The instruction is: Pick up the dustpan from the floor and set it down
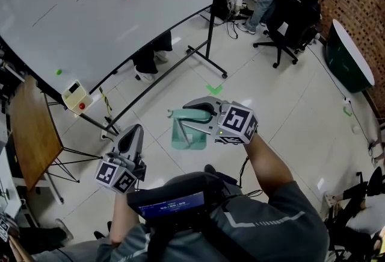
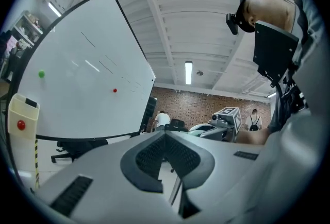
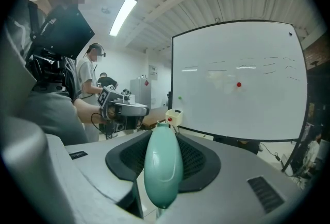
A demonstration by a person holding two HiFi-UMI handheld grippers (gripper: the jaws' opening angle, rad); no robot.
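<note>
1 grip was enough: the right gripper (image 1: 194, 112) had the teal dustpan (image 1: 187, 134) clamped by its handle (image 3: 163, 166), hanging clear of the floor (image 1: 283, 110), and it looked like light, stiff, slick plastic, while the left gripper (image 1: 135, 131) sat closed and empty.

A whiteboard (image 1: 90, 8) stands beyond the left tongs (image 1: 135, 129); well past the right tongs (image 1: 191, 111), an office chair (image 1: 289, 20), perhaps jacket-draped.
</note>
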